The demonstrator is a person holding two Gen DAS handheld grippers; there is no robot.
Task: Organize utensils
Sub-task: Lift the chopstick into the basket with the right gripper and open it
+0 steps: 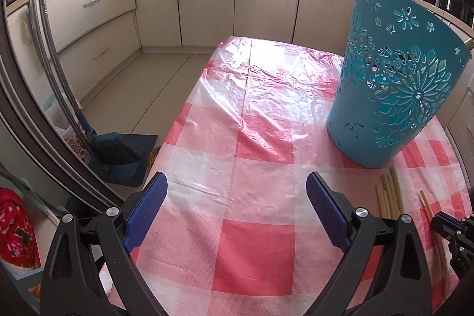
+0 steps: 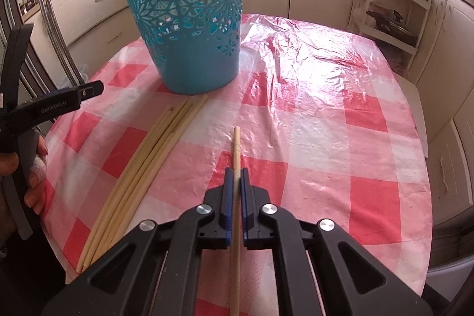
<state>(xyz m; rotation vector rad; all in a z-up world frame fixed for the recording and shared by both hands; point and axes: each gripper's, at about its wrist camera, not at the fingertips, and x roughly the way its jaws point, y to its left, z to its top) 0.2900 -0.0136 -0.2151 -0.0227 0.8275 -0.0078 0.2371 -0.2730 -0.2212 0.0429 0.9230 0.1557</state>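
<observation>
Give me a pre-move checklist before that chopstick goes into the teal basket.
1. Right hand-held gripper shut on the single chopstick: ok, the pads pinch it from both sides.
2. Chopstick in line with the fingers, tip pointing toward the teal basket: ok.
3. Basket upright on the checked tablecloth: ok.
4. Basket's mouth free to take it: cannot tell, neither view looks inside.
5. Left hand-held gripper open, holding nothing, clear of the path: ok, it hovers over bare cloth off to the side.
6. Remaining chopsticks lie apart from the held one: ok, bundled beside the basket's base.
</observation>
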